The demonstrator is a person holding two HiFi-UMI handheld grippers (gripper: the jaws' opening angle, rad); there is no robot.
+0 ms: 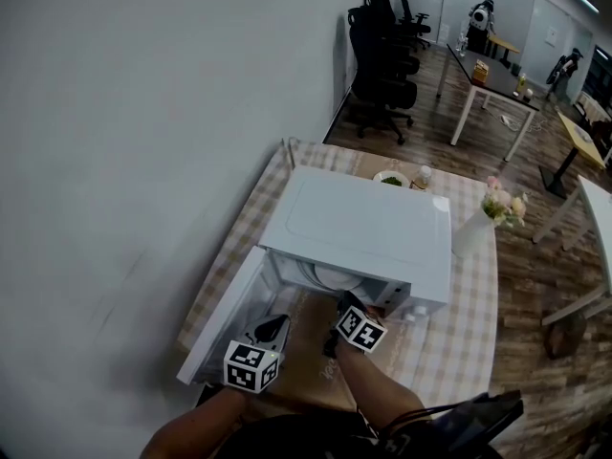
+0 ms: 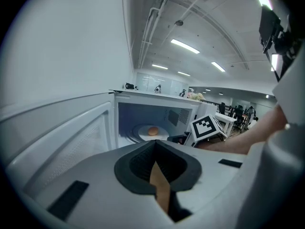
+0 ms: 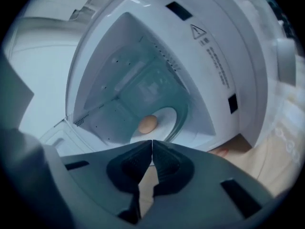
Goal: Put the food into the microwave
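Observation:
A white microwave (image 1: 368, 228) stands on the checked table with its door (image 1: 222, 318) swung open to the left. Inside, a round brownish piece of food (image 3: 148, 124) lies on a white plate (image 3: 170, 119); the left gripper view shows the same food (image 2: 153, 131) deep in the cavity. My right gripper (image 3: 152, 143) is shut and empty just in front of the cavity mouth, rolled to one side. My left gripper (image 2: 155, 143) is shut with nothing in it, beside the open door. The right gripper's marker cube (image 2: 208, 126) shows at the opening.
Behind the microwave sit a bowl of greens (image 1: 390, 179) and a small bottle (image 1: 422, 177). A white vase of flowers (image 1: 475, 229) stands at the microwave's right. A plain wall runs along the left. Office chairs (image 1: 384, 55) and desks lie beyond.

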